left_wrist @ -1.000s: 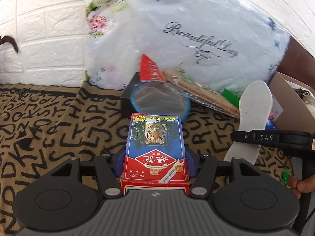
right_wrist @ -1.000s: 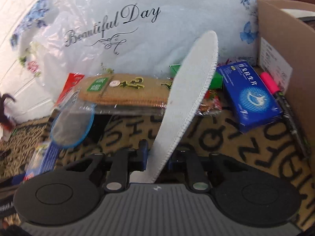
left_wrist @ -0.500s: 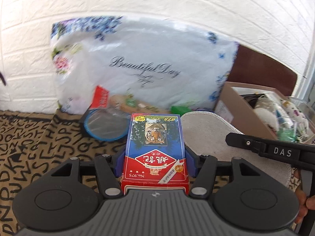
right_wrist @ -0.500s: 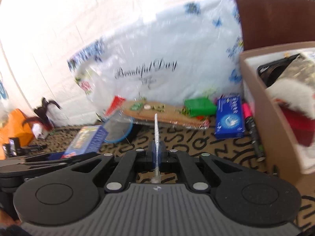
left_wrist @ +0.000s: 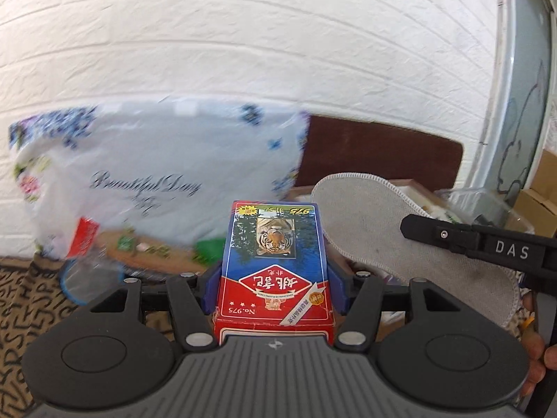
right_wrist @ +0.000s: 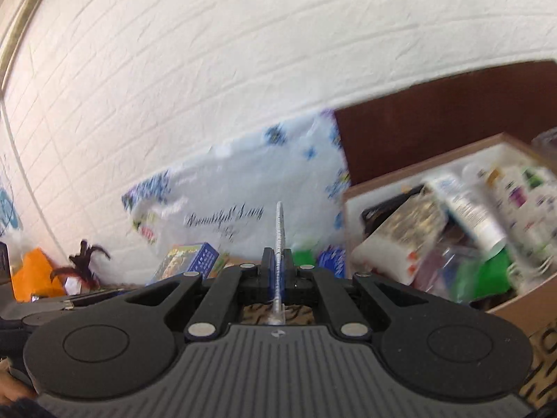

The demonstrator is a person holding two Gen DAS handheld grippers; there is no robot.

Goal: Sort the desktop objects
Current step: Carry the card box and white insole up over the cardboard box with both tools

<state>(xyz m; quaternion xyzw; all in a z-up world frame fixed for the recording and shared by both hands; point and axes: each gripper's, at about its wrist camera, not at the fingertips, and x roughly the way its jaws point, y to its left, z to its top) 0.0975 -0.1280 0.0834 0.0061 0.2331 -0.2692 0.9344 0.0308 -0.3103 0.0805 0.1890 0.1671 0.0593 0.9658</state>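
Left claw: the left claw [left_wrist: 275, 278] grips a red-and-blue cardboard box of playing cards with a tiger picture [left_wrist: 275, 261], one blue pad on each long side, the box held flat and clear of the surface.
Right claw: the right claw [right_wrist: 277, 271] is pinched shut on a thin grey fabric shoe insole [right_wrist: 279, 230], seen edge-on in its own view; in the left view the insole [left_wrist: 393, 233] shows flat, just right of the card box.
Step in hand: both items look lifted and in transit, judging by the blur and the raised views; neither is set down yet.
Likely destination: the open brown cardboard box [right_wrist: 435, 167] at the right edge of the surface, already crowded with packets and bottles.
Next move: carry each item over the box rim, find a gap among the contents, and release one at a time; the floppy insole may need to go in flat or slid down a wall.
Risk: the two claws sit close together, so they could knock each other over the box.
Surface: a tan cloth printed with black letters [left_wrist: 21, 296] covers it; along its back edge leans a white plastic bag with blue flowers and script lettering [left_wrist: 156, 174], with a blue-rimmed round lid [left_wrist: 90, 278] and small packets in front.
Room: a white brick-pattern wall [left_wrist: 243, 52] behind, and a dark brown panel [left_wrist: 379, 153] beside the bag.
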